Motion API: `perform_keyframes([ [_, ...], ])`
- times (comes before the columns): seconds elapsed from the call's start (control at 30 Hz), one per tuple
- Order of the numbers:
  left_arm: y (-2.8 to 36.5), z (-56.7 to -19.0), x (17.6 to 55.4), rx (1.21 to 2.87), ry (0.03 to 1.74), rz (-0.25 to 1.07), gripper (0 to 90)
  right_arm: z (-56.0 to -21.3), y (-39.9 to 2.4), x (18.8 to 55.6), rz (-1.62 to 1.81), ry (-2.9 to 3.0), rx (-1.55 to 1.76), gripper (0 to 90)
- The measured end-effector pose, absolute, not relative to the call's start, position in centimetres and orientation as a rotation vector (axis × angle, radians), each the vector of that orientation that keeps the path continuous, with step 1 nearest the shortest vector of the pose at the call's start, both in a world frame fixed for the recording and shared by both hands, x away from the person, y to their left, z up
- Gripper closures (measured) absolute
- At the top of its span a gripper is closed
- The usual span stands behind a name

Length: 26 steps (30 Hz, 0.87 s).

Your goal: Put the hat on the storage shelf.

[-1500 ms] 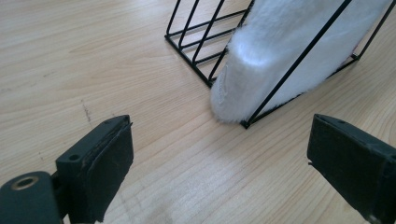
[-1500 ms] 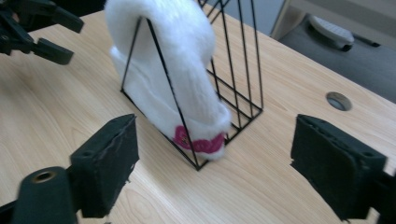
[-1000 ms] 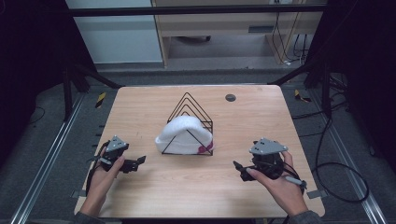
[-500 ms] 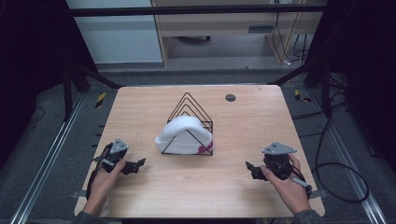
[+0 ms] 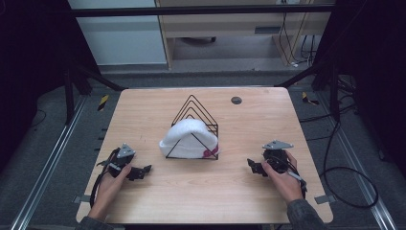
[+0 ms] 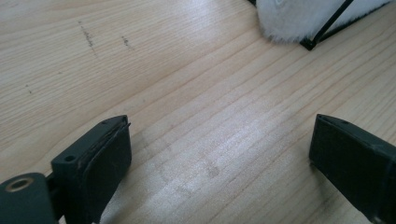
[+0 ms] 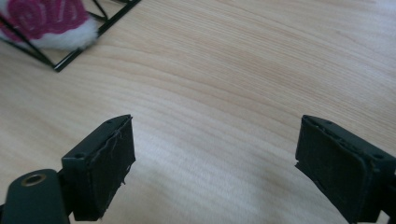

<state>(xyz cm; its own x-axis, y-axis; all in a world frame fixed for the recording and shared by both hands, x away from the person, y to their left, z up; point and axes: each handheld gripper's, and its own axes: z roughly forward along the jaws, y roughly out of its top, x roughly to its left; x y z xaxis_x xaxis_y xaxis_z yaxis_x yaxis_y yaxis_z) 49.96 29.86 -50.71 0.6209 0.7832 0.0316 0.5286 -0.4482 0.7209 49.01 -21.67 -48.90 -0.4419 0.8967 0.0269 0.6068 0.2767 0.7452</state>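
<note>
white hat (image 6: 308, 18) cut off by the edge; wire rack (image 5: 194, 125) crosses it

Your light wooden tabletop (image 5: 268, 191) bears a black wire rack (image 5: 194, 111) at centre and a small dark disc (image 5: 236, 100) near its far edge.

Fluffy white cloth hat (image 5: 189, 136) – thin black wire rack (image 5: 195, 109) – matt wooden table (image 5: 268, 120).

Left gripper (image 5: 141, 171) jaws wide, right gripper (image 5: 253, 166) jaws wide, both low
</note>
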Motion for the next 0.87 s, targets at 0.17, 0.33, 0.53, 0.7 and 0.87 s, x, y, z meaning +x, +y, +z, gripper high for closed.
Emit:
perform_keyframes([
  [0.17, 29.9, -50.7, 50.0, 2.158, 1.025, 0.467, 3.7, -49.5, -21.1, 50.3, 0.958, 2.123, 1.399, 12.2],
  [0.33, 29.8, -50.8, 50.1, 2.161, 1.038, 0.469, 1.6, -50.0, -20.2, 50.9, 0.937, 2.122, 1.407, 11.9],
  [0.53, 29.8, -50.8, 50.2, 2.164, 1.042, 0.472, 0.2, -50.7, -19.6, 51.3, 0.917, 2.127, 1.433, 10.1],
  [0.7, 29.8, -50.8, 50.2, 2.164, 1.048, 0.471, 0.0, -51.2, -19.2, 51.3, 0.912, 2.095, 1.416, 5.9],
  [0.87, 29.8, -50.8, 50.2, 2.165, 1.049, 0.472, 0.0, -51.2, -19.1, 51.2, 0.911, 2.091, 1.419, 5.8],
])
